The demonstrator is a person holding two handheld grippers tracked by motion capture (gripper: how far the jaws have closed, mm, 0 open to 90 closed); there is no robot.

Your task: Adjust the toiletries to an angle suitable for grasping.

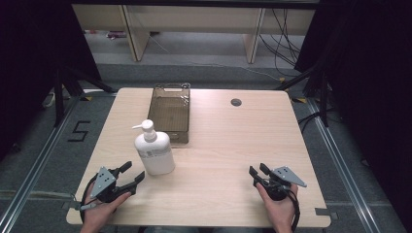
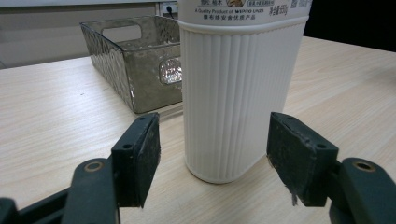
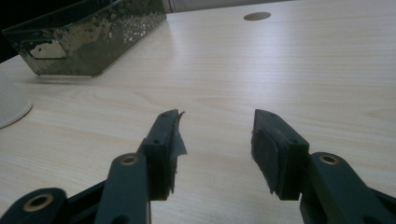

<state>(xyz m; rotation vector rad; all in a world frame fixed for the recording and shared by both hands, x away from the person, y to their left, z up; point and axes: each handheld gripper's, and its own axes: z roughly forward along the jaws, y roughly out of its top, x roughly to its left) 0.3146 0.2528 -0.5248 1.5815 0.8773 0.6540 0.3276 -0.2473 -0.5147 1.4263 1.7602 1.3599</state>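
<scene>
Here, standing on the light wooden table (image 1: 218, 160): one white pump bottle (image 1: 154, 151), one smoky transparent bin (image 1: 169, 114), and two hand-held grippers. Also sitting in the tabletop, one small round grommet hole (image 1: 236, 102) toward the far right.

Standing upright, the pump bottle, long axis vertical, spout pointing to the left in the high view, near the front-left part of the table and just in front of the near end of the bin, maybe touching it, hard to tell. Lying lengthwise from near to far, the bin, open side up, handle cutout at the far end.

Resting at the front-left edge, the left gripper (image 1: 133, 175), jaws spread wide and empty, aiming at the ribbed bottle body close ahead. Resting at the front-right, the right gripper (image 1: 257, 171), jaws also apart, holding nothing, well apart from the bottle.
</scene>
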